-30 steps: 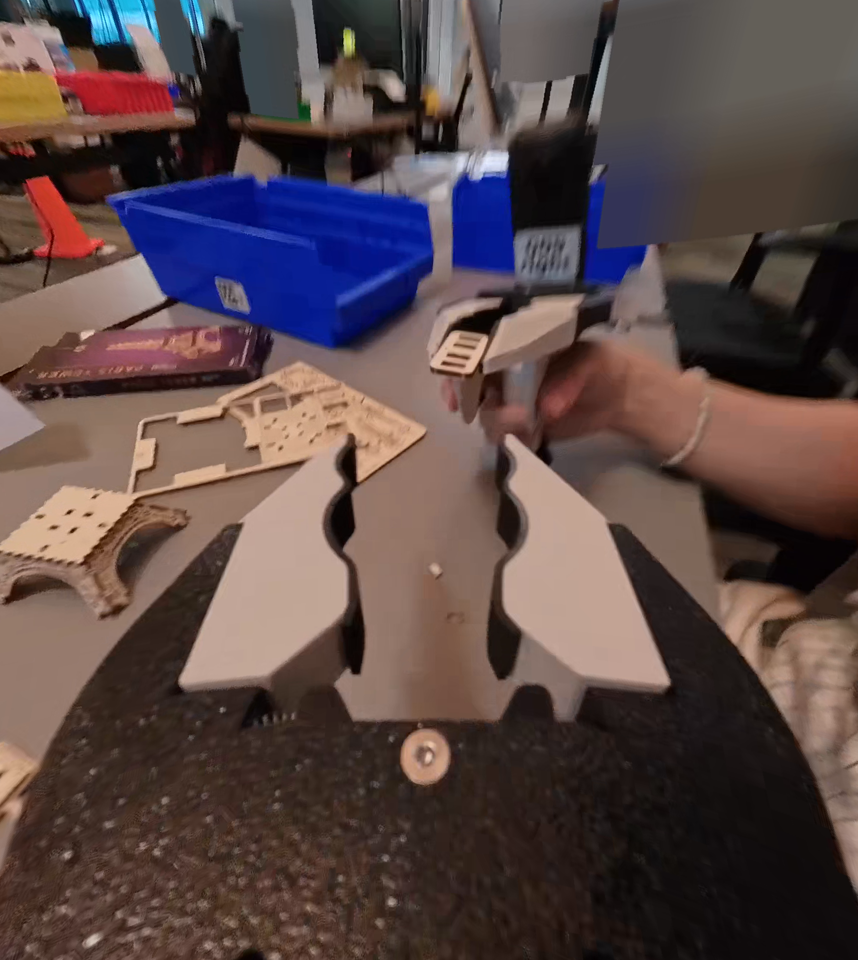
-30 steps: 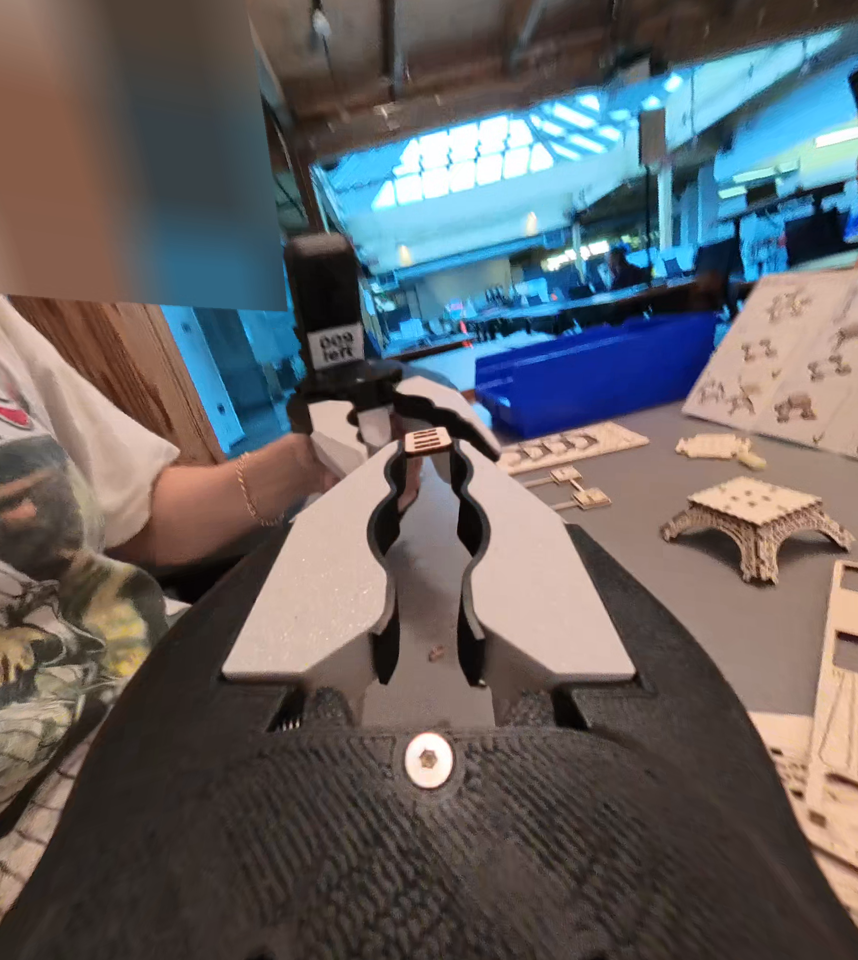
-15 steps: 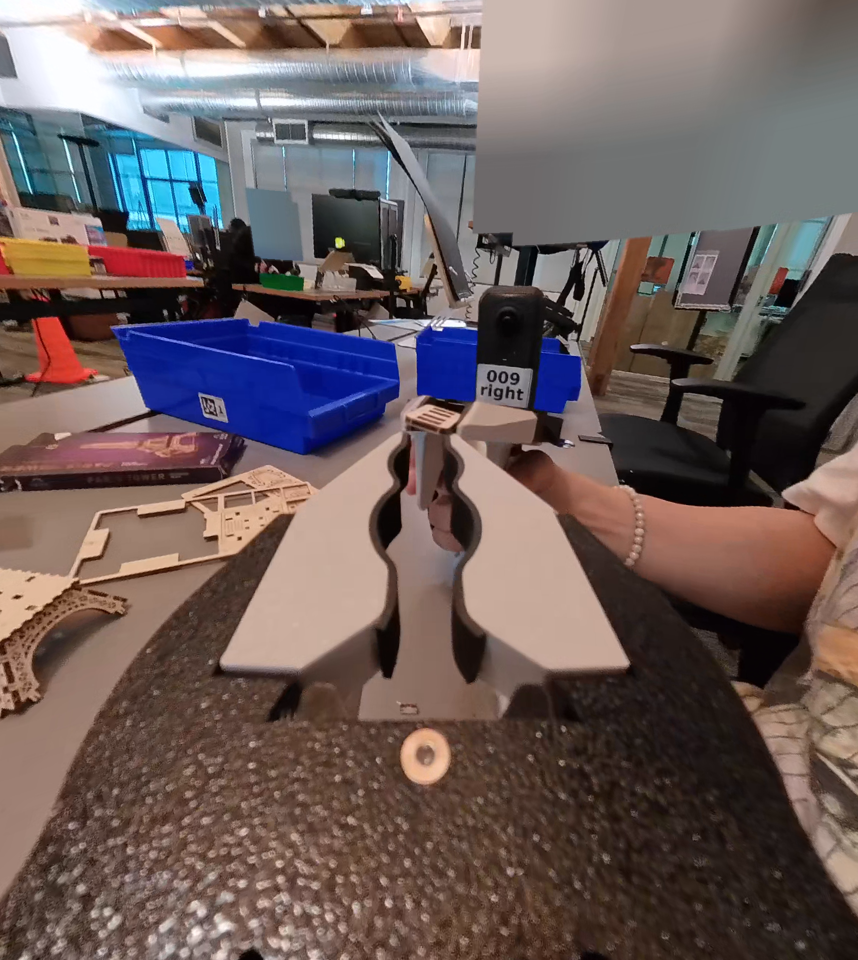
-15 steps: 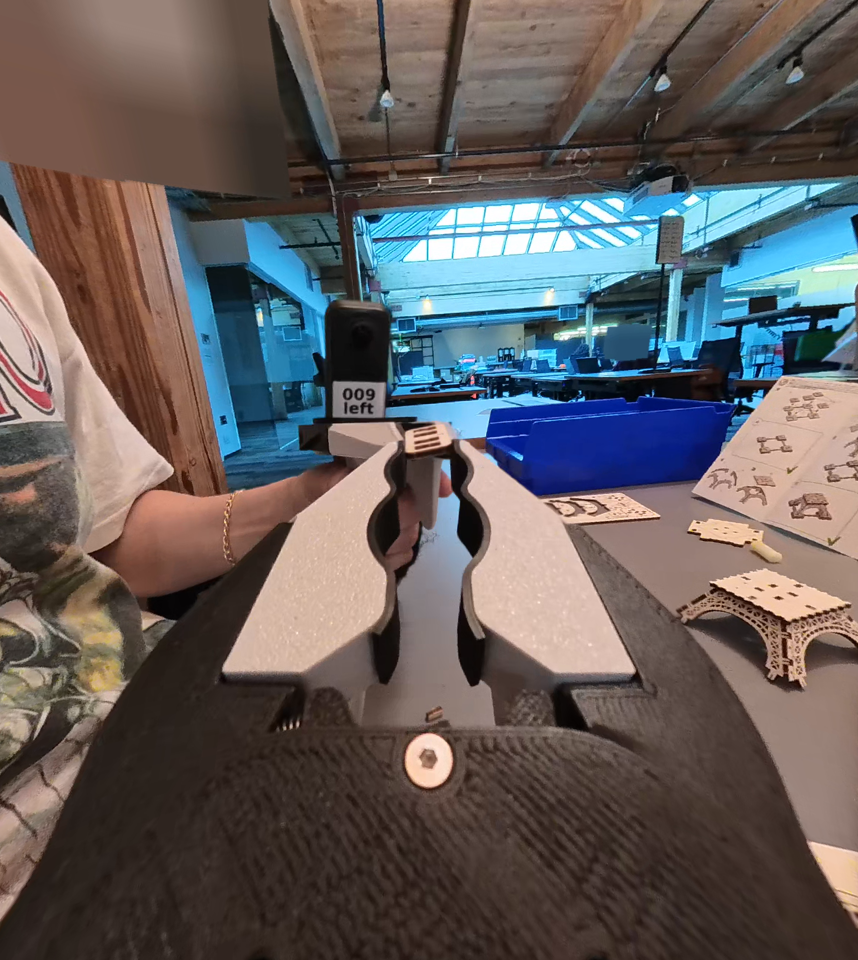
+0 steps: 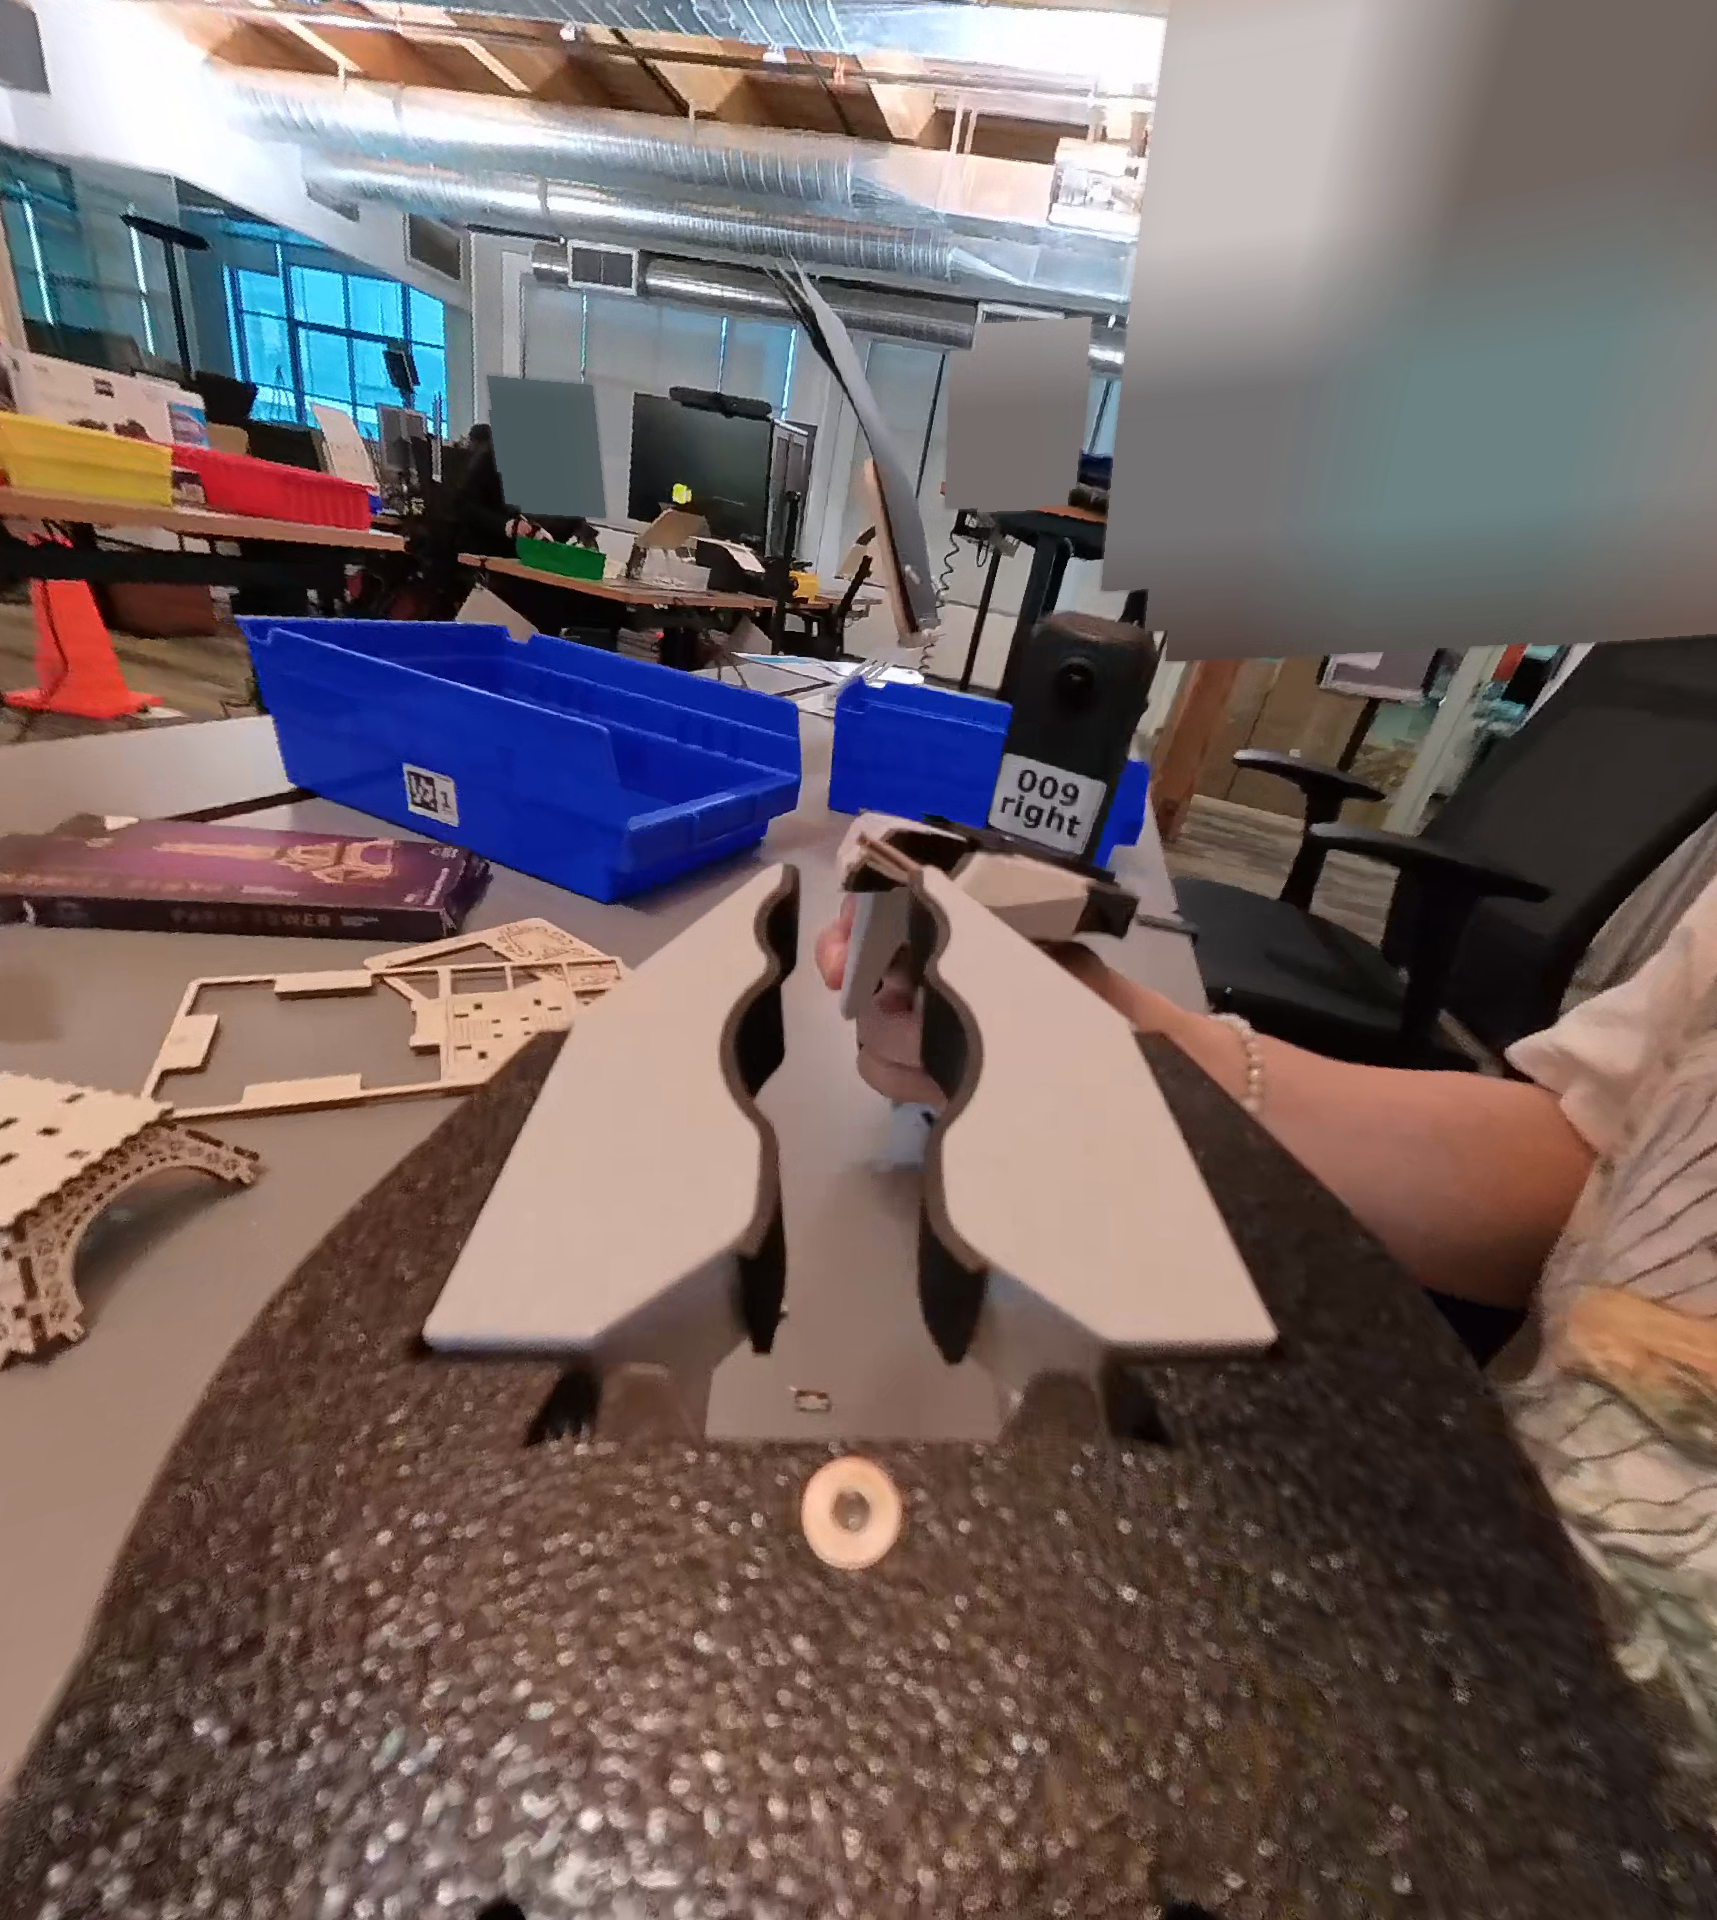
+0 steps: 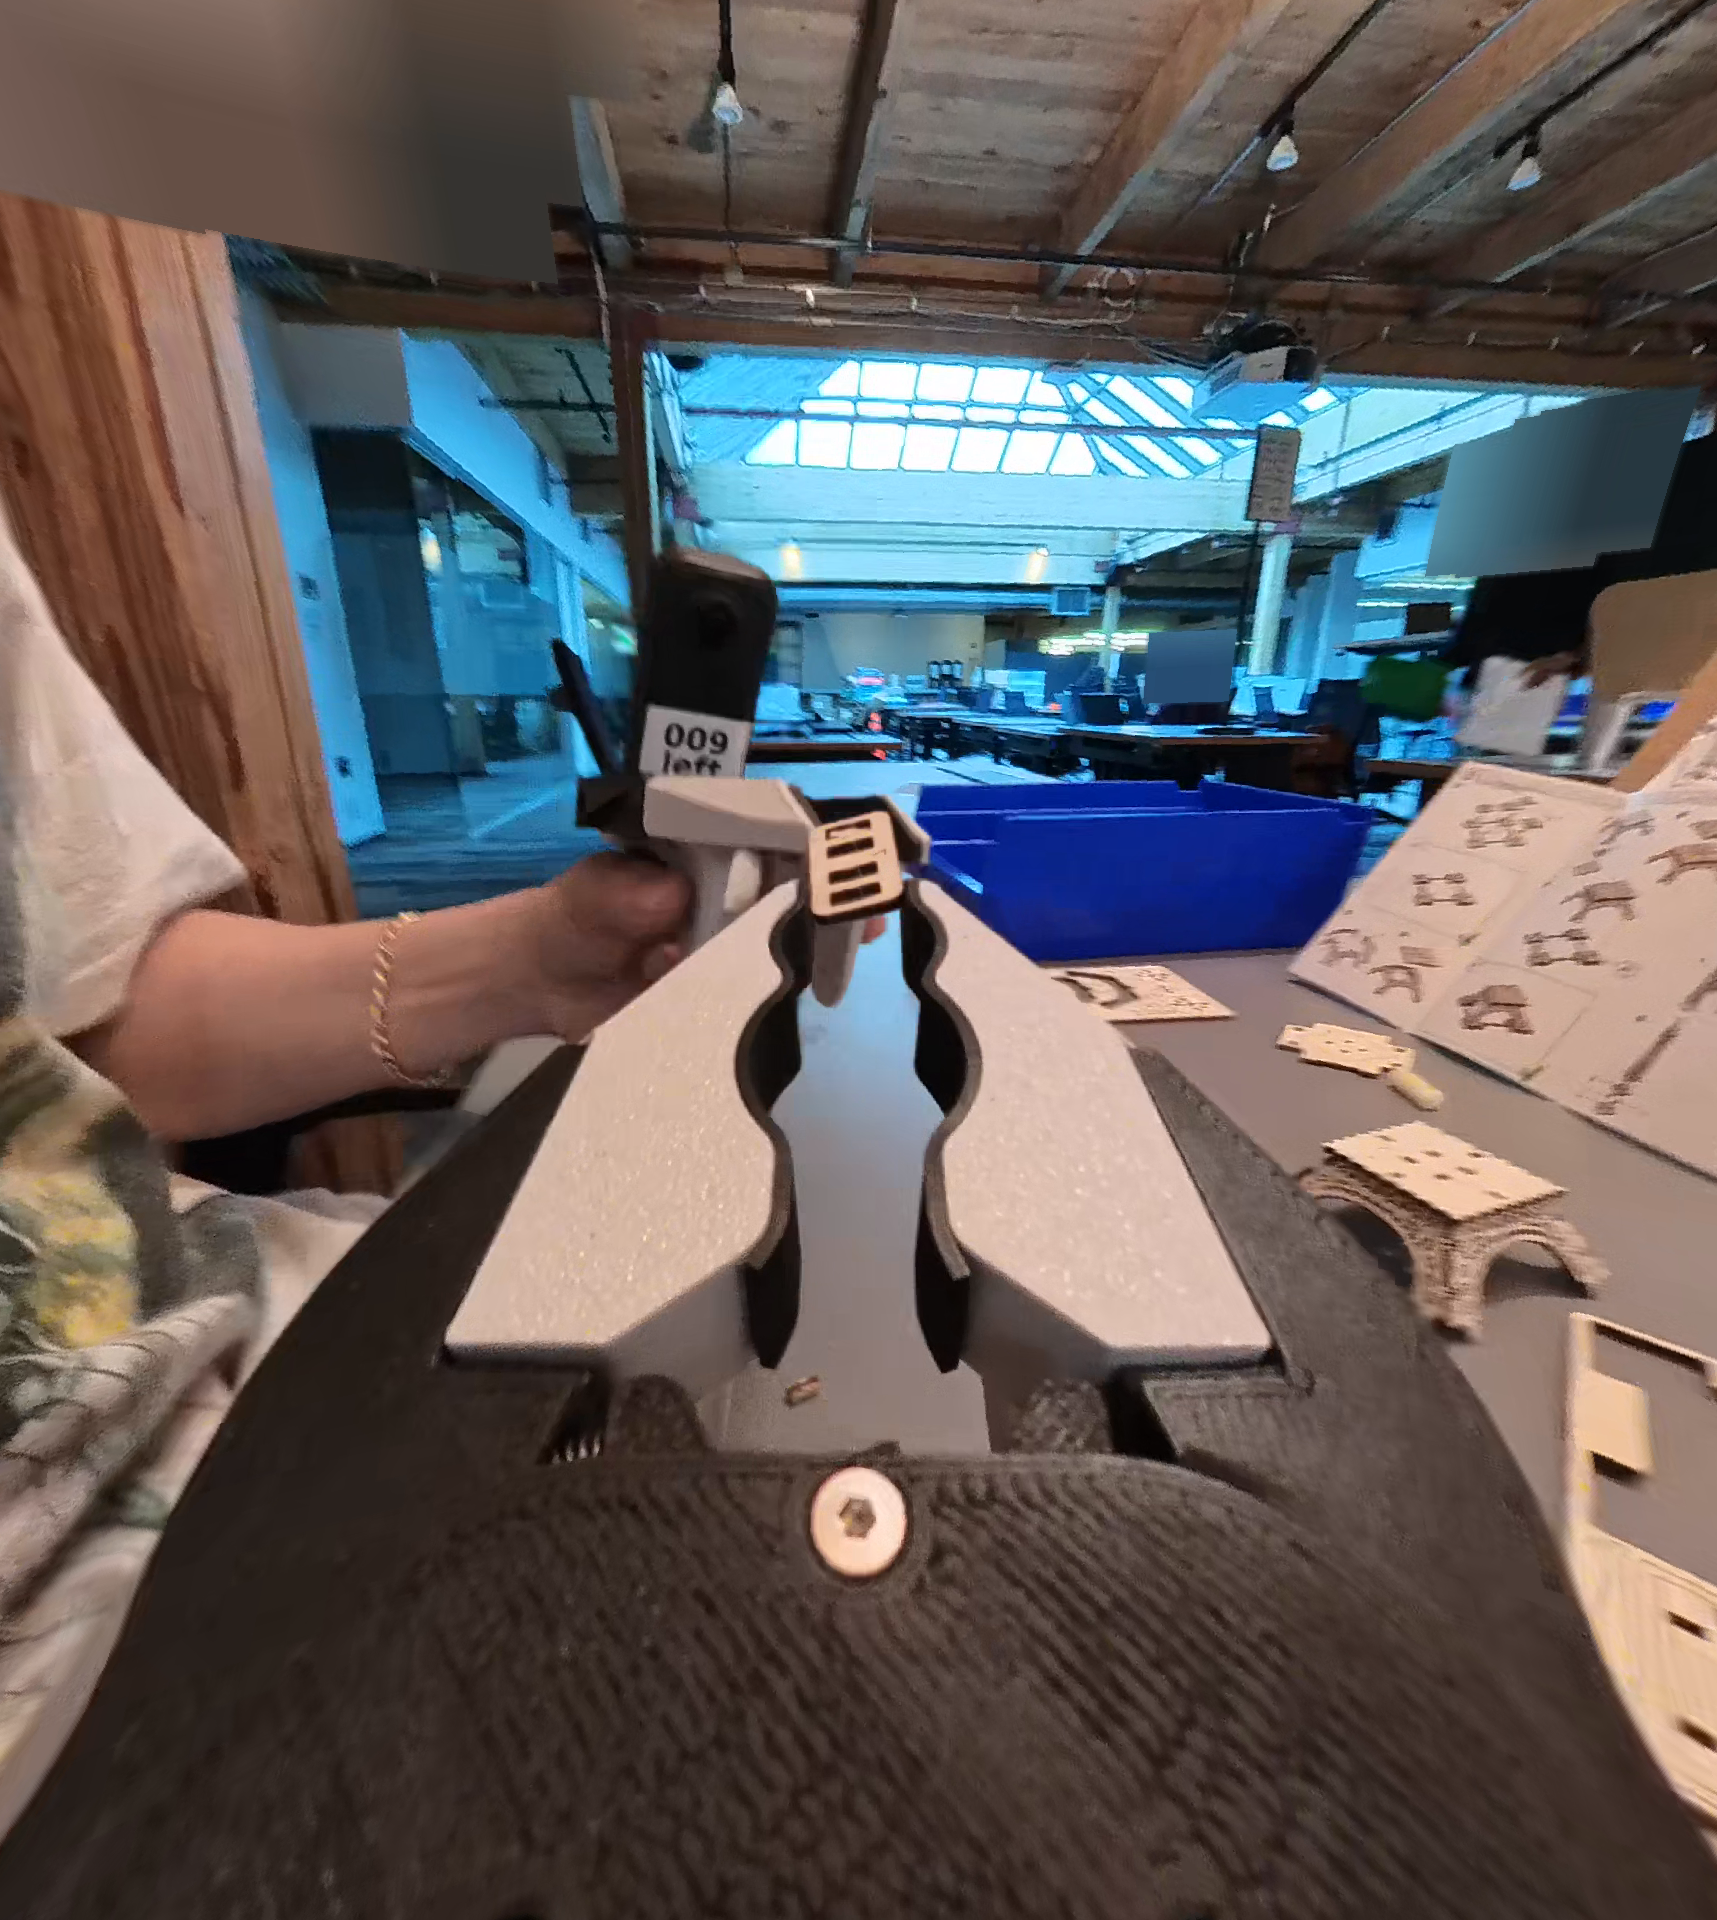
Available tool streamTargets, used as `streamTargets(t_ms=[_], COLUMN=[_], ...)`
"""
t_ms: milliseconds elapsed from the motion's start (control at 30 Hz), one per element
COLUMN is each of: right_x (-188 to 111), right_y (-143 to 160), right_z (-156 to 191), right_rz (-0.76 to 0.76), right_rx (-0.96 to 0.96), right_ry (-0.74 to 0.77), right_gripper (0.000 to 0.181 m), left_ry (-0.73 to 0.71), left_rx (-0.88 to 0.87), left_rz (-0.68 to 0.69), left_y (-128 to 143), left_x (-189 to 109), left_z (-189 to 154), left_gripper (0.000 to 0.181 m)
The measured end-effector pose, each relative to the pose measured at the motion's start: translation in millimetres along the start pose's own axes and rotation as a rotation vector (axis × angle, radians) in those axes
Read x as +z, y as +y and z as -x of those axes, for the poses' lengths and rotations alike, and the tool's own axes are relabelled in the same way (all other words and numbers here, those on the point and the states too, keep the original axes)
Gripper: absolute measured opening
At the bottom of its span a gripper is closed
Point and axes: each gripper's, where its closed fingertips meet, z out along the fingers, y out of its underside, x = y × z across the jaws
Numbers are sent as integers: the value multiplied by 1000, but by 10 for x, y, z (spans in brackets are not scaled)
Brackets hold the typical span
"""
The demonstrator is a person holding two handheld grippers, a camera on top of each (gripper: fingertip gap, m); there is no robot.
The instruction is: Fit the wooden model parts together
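Note:
My right gripper [image 6: 856, 914] is shut on a small slotted wooden piece [image 6: 854, 868], pinched by its lower edge and tilted, held up in the air. It also shows in the left wrist view [image 5: 869, 847] at the tip of the right gripper [image 5: 989, 894]. My left gripper [image 5: 856, 904] faces it, with its jaws a little apart and nothing between them; the piece sits just beyond and above its tips. The left gripper appears in the right wrist view [image 6: 792, 821] right behind the piece. The wooden tower base [image 5: 23, 1174] stands on the grey table, also seen on the right [image 6: 1436, 1195].
A cut-out wooden sheet [image 5: 397, 997], a purple box [image 5: 210, 883] and blue bins [image 5: 521, 727] lie on the left. An instruction sheet [image 6: 1560, 987], a small wooden part [image 6: 1342, 1044] and another wooden sheet [image 6: 1695, 1507] lie on the right. An office chair [image 5: 1456, 883] stands by the table. The wooden tower base [image 5: 23, 1174] is about equally far from each gripper, around 20 cm. It turns up in the right wrist view [image 6: 1384, 1164] as well.
Both grippers rose from the table and now face each other. The left jaws went from wide open to nearly closed, then parted a little. The slotted piece is now tilted.

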Motion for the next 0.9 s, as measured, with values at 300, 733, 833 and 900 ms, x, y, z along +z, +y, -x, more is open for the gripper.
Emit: streamTargets(t_ms=[300, 733, 833, 900], right_x=[109, 180, 184, 192], right_y=[322, 309, 344, 341], right_z=[-121, -41, -36, -32], right_rz=[312, 336, 362, 357], right_rx=[-571, -764, -806, -806], right_ry=[224, 237, 234, 235], right_gripper=[14, 15, 15, 14], left_ry=[-123, -77, -18, -5], left_rx=[-10, -179, -302, -327], left_rz=[133, 176, 166, 153], left_y=[133, 215, 243, 242], left_x=[-123, -162, -169, -176], left_z=[195, 173, 148, 151], left_gripper=[6, 8, 1, 0])
